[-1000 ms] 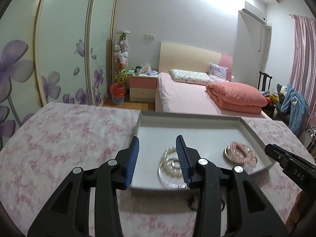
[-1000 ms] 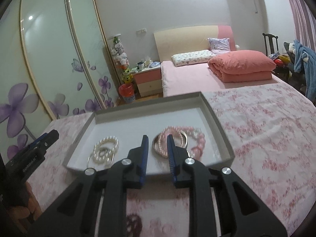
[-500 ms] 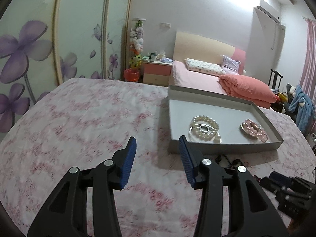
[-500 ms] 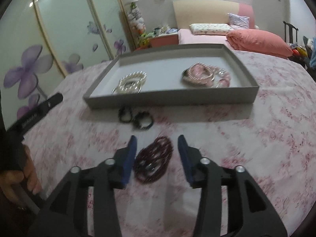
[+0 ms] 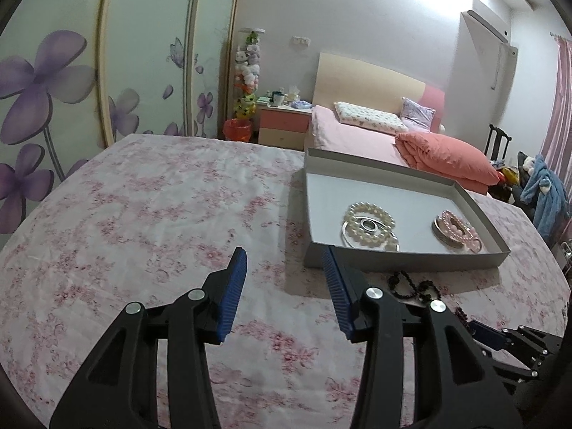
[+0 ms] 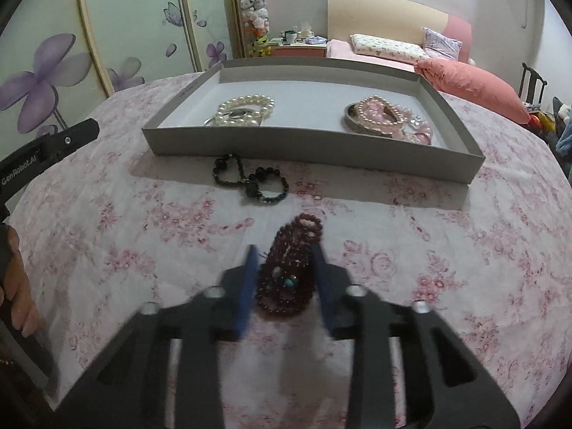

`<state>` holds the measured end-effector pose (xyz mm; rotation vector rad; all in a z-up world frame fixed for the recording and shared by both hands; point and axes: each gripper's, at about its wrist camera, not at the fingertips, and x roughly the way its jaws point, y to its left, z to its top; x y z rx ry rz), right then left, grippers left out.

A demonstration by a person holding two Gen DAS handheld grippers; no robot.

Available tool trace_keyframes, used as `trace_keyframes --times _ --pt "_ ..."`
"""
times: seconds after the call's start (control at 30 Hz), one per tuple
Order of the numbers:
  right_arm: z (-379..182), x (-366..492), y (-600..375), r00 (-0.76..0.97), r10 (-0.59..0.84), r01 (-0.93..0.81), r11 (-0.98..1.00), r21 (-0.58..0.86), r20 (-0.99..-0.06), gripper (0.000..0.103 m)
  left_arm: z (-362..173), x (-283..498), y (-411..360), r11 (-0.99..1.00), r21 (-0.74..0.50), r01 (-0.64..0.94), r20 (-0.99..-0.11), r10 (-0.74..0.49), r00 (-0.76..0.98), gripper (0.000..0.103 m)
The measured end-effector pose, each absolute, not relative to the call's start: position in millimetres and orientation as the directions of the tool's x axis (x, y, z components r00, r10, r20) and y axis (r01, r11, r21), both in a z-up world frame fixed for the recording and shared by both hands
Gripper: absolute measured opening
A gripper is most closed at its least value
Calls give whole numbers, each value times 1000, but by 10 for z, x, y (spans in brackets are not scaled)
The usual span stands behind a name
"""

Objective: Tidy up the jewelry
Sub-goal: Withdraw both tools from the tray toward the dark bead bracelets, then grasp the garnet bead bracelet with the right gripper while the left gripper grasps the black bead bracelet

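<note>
The right tool [image 6: 284, 255] was closing its blue pads around a coiled dark-red beaded bracelet [image 6: 291, 268] that lay on the pink floral-clothed counter [image 6: 447, 250], just before a shallow grey cardboard tray [image 6: 314, 144]. A black beaded bracelet [image 6: 250, 178] lay between them. The left tool [image 5: 284, 259] hung spread and empty over the cloth, left of the tray.

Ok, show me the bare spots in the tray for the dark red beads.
Free: the tray floor between the white pearls and the pink beads, and the strip behind both along the back wall. Crowded: the front corners, where those piles lie.
</note>
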<state>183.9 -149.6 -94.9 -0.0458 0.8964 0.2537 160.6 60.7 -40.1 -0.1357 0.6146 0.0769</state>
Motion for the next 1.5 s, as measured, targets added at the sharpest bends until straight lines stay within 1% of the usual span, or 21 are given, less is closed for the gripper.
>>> trace_keyframes --times 0.1,0.2,0.33,0.5,0.57,0.67,0.83,0.97,1.0,1.07,1.13,1.23,1.3,1.4,1.5 --pt "-946 1853 -1598 596 209 -226 970 87 -775 16 -420 1625 510 990 -104 -91 -589 12 808 46" --pt "-942 1873 -1726 602 193 -200 976 88 -775 15 -445 1655 366 993 -106 -55 -605 -20 796 46" --pt "-939 1970 -1991 612 146 -131 988 83 -777 15 -484 1682 139 994 -110 -3 -624 -67 779 56" --pt "-939 2102 -2386 617 76 -18 996 82 -783 15 -544 1755 -225 995 -78 66 -663 -101 742 65" --pt "-949 2125 -2539 617 71 15 995 102 -784 15 -589 1808 -379 995 -57 84 -682 -100 724 66" --pt "-972 2127 -2620 621 84 18 992 121 -779 15 -666 1934 -565 995 -42 89 -713 -92 695 66" --pt "-985 2121 -2603 627 88 0 994 113 -774 15 -801 2142 -718 999 -21 43 -762 -44 646 66" --pt "-982 2119 -2618 626 103 -9 992 126 -773 15 -848 2246 -738 1000 10 5 -772 5 635 66" --pt "-983 2112 -2618 626 105 -10 992 126 -773 15 -863 2271 -740 1000 16 0 -778 12 628 64" --pt "-981 2112 -2616 626 107 -12 992 127 -773 15 -867 2287 -735 1000 23 -11 -779 25 626 54" --pt "-982 2111 -2612 626 107 -13 992 126 -773 15 -858 2288 -712 999 36 -9 -777 34 629 37" --pt "-981 2105 -2588 625 108 -20 992 122 -773 15 -848 2251 -616 999 36 2 -775 27 632 18" --pt "-980 2101 -2558 623 111 -28 992 120 -774 15 -849 2226 -538 999 39 13 -776 22 631 11" --pt "-979 2091 -2507 619 124 -47 992 121 -776 15 -843 2133 -344 999 39 31 -775 11 631 9" --pt "-981 2080 -2432 617 136 -71 991 117 -775 15 -838 2032 -142 998 10 62 -775 -31 631 9"
